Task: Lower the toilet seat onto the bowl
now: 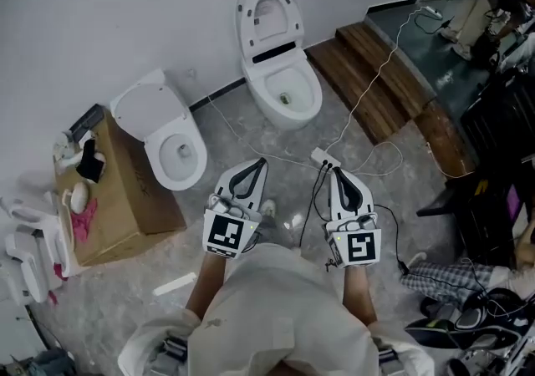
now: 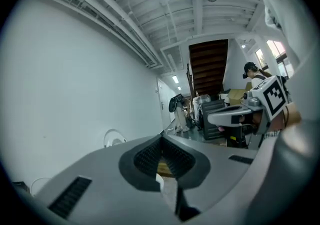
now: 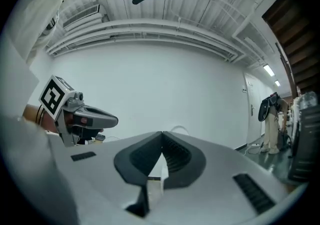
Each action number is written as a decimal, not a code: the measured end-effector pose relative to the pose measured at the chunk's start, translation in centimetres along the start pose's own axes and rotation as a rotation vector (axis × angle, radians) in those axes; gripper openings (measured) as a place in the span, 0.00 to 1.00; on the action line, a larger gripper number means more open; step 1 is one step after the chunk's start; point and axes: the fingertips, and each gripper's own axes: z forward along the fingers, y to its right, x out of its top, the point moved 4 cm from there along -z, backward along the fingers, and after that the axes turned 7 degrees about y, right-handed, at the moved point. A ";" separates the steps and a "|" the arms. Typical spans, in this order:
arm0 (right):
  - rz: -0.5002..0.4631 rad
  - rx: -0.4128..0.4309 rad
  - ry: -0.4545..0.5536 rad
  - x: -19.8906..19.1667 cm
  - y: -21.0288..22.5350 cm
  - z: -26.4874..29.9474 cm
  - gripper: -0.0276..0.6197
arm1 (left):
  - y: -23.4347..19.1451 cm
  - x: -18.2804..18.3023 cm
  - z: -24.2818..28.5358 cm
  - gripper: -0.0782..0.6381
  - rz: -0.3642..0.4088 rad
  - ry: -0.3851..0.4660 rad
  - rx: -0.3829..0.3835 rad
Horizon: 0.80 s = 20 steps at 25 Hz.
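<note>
A white toilet (image 1: 282, 94) stands against the far wall with its seat and lid (image 1: 266, 19) raised upright over the open bowl. Both grippers hover close to my body, well short of it, pointing level toward the wall. My left gripper (image 1: 262, 162) is shut with nothing in it, its pads meeting at the tip (image 2: 161, 139). My right gripper (image 1: 332, 170) is shut and empty too, jaws touching (image 3: 162, 133). Each gripper view shows the other gripper alongside, the right gripper (image 2: 240, 114) and the left gripper (image 3: 80, 116). The raised lid's top (image 3: 177, 130) peeks above the right jaws.
A second white toilet (image 1: 163, 136) sits at the left beside a cardboard box (image 1: 125, 199). A power strip (image 1: 324, 157) with cables lies on the floor just ahead of the grippers. Wooden steps (image 1: 376, 82) rise at the right, with dark equipment (image 1: 493, 157) beyond.
</note>
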 end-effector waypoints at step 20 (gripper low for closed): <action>-0.030 -0.085 -0.053 -3.0 2.7 16.8 0.05 | -13.9 -3.2 12.4 0.13 -0.018 0.017 -0.081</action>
